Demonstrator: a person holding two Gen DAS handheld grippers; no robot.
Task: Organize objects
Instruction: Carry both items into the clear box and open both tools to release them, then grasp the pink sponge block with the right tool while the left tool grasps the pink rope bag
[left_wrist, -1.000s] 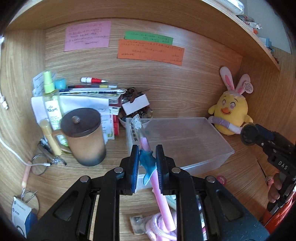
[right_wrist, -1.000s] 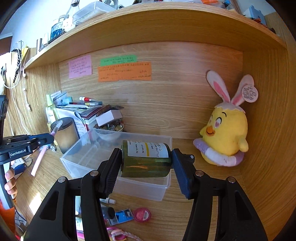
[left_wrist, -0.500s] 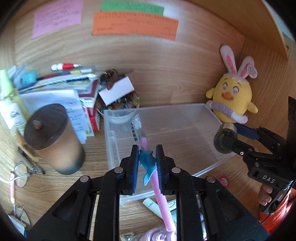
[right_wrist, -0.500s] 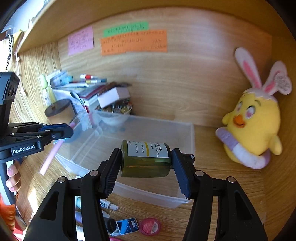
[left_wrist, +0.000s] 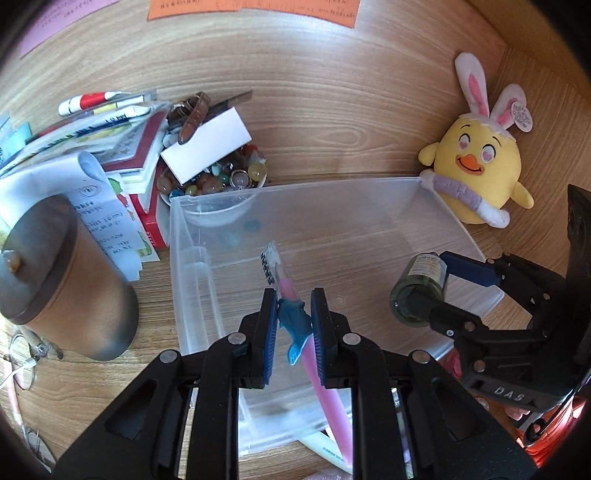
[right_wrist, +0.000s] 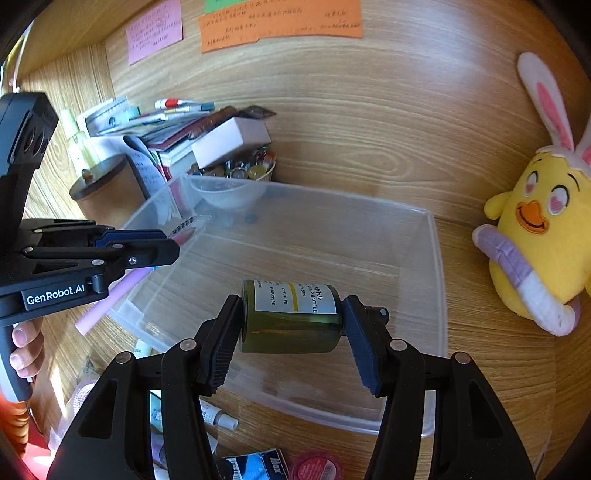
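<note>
Wooden desk alcove (left_wrist: 332, 110) | clear rectangular plastic bin (right_wrist: 436, 280) | left gripper (left_wrist: 294, 319) pinches pink toothbrush (left_wrist: 325, 391) | right gripper (right_wrist: 291, 332) clamps dark-green labelled bottle (right_wrist: 291, 314), both over bin

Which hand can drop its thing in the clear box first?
Probably the right. The right gripper holds the green bottle above the clear box; the left gripper's pink pen hangs nearer the rim.
</note>
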